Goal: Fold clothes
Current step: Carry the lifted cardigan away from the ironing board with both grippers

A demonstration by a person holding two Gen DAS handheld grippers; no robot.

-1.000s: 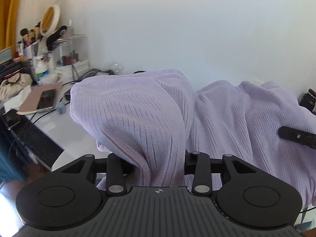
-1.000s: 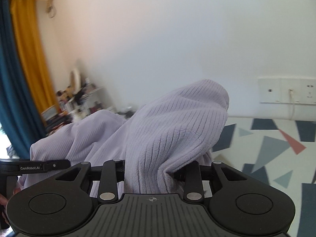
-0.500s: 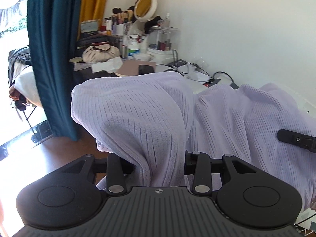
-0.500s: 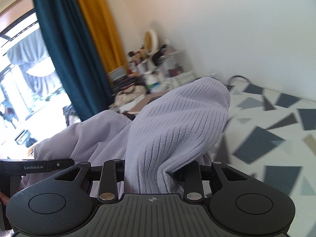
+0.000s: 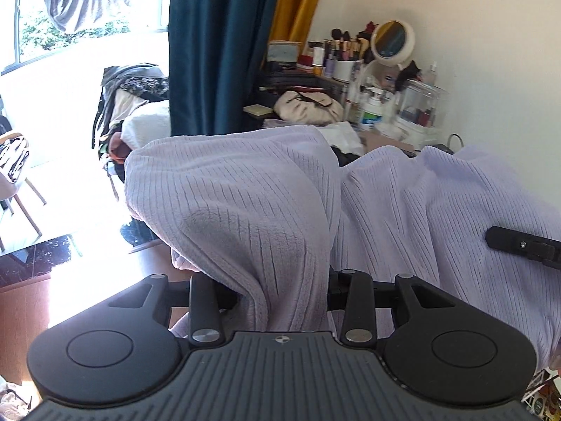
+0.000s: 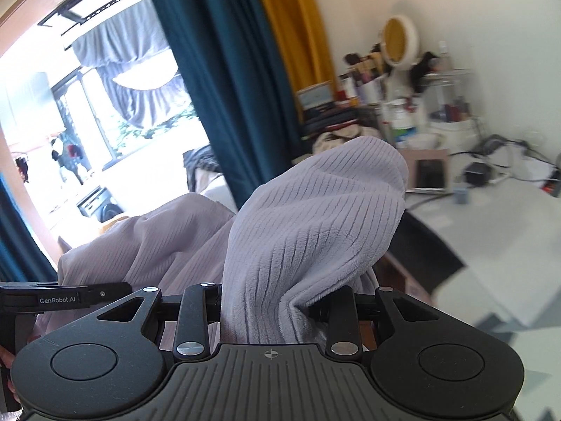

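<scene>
A lilac ribbed garment hung in the air between two hand-held grippers, clear of any surface, its long axis running roughly side to side from one gripper to the other. The left gripper had its fingers closed on a bunched fold of the cloth, which rose ahead of it in a rounded hump and draped over the fingers, hiding their tips. The right gripper pinched another fold of the same garment in the same way, the fabric peaking ahead of it and sagging leftward toward the other tool. In the left wrist view, the right gripper's black finger lay against the cloth at the right edge.

Beyond the cloth stood a cluttered white worktop against the wall, carrying a round mirror, brushes and bottles, with cables trailing along its surface. Its near edge lay just right of the right-hand fold. A teal curtain and a mustard curtain framed a bright window; open floor showed to the left, beside a chair.
</scene>
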